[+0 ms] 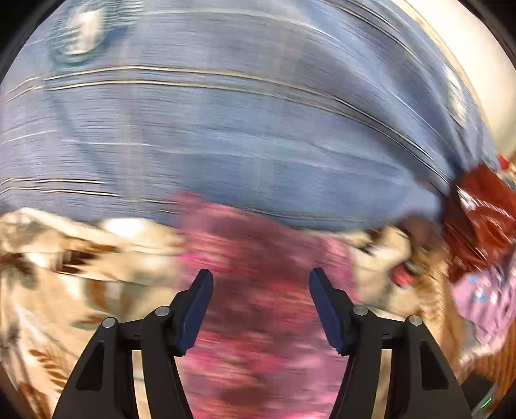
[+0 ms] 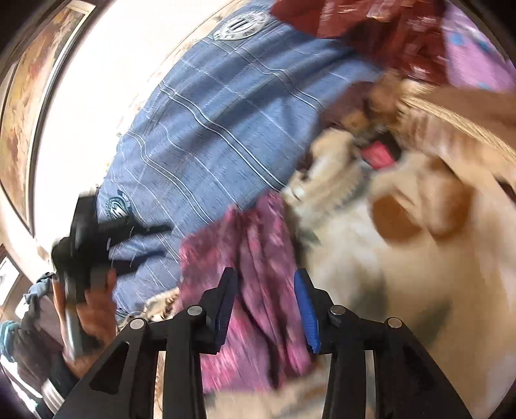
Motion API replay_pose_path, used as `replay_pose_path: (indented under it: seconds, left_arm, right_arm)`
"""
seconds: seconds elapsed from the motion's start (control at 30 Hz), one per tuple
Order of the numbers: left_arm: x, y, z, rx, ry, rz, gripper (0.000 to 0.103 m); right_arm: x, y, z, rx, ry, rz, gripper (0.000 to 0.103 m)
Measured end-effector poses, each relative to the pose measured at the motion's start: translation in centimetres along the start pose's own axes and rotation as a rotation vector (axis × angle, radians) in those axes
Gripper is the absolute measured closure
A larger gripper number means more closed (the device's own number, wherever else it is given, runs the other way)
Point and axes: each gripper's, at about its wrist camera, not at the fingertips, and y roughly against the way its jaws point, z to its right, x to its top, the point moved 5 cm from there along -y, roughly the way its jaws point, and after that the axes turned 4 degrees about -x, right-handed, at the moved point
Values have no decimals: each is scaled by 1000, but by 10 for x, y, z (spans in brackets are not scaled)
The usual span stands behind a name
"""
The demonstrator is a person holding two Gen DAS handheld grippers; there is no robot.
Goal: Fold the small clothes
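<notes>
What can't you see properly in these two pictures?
- Pink cloth, left wrist view: motion blur smears its pattern, and its near end runs off the bottom edge.
- Round badge on the blue cloth, left wrist view: too blurred to read.
- Left gripper, right wrist view: dark and blurred, its fingertips unclear.
- Tan things, right wrist view: blur hides what they are.

Above a crumpled magenta patterned garment [image 2: 254,258] lying between blue checked cloth [image 2: 209,129] and cream floral fabric [image 2: 403,274], the right gripper [image 2: 266,306] hangs with parted jaws gripping nothing.
</notes>
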Motion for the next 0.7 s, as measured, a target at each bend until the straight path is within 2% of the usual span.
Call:
replay_pose_path:
  seconds: [0.13, 0.23, 0.37, 0.4, 0.43, 0.47, 0.5, 0.57, 0.63, 0.7]
  left_arm:
    - [-10, -30, -58, -35, 157, -99, 43]
    - [-15, -63, -82, -80, 243, -149, 43]
    - [-20, -106, -92, -147, 293, -193, 44]
    - [-21, -111, -92, -169, 298, -200, 57]
    - [-21, -114, -90, -201, 300, -201, 66]
    - [-20, -114, -85, -230, 292, -189, 70]
    - [-17, -114, -82, -232, 275, -165, 70]
    - [-13, -117, -75, -216, 226, -112, 69]
    - [-11, -128, -70, -170, 200, -97, 65]
    - [-14, -149, -68, -122, 186, -129, 64]
  right_arm:
    - [30, -72, -24, 133, -3, -164, 51]
    - [34, -125, -32, 87, -18, -253, 49]
    - [27, -177, -34, 20, -9, -370, 47]
    - [25, -182, -36, 11, 8, -376, 63]
    - [24, -183, -40, -5, 51, -361, 83]
    - [26, -180, -45, -4, 89, -357, 98]
    - [30, -172, -52, 20, 121, -340, 98]
    - [49, -149, -59, 44, 153, -238, 99]
    - [56, -150, -51, -13, 151, -218, 99]
    - [51, -163, -37, -102, 167, -250, 98]
